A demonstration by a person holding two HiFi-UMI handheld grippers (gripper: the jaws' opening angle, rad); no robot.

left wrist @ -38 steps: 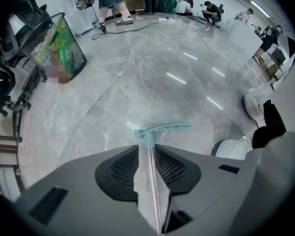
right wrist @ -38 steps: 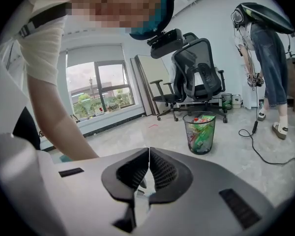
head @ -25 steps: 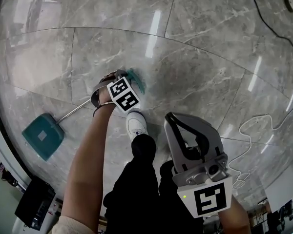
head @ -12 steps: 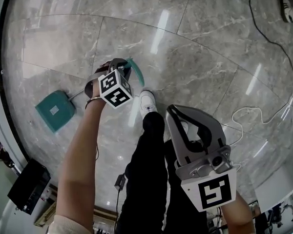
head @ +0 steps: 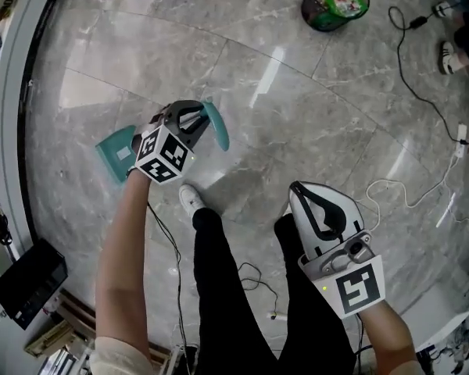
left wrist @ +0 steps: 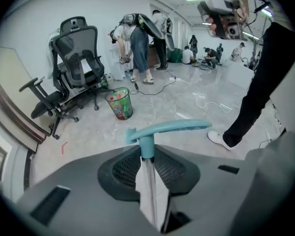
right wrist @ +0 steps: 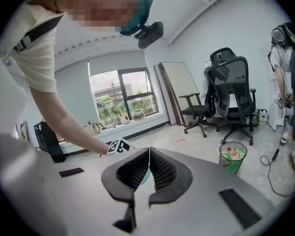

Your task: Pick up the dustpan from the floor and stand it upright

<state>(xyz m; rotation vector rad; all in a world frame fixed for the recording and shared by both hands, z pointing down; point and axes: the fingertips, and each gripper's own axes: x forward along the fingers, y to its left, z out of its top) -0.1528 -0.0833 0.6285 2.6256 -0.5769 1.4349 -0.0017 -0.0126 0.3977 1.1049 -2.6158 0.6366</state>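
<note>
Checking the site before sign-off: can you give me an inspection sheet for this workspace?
Surface: glossy grey marble floor, glare streaks.
Job's things: teal dustpan, its metal shaft clamped in the left tool.
Clutter: filled mesh waste bin on the floor.
Tools: left tool shut on the dustpan; right tool shut, empty.
Cables: black cable and white cable trailing across the floor.
Surroundings: office chairs, people working beyond, window.

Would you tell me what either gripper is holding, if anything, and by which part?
The left gripper holds the dustpan by its metal shaft, just below the teal handle; the right gripper holds nothing.
</note>
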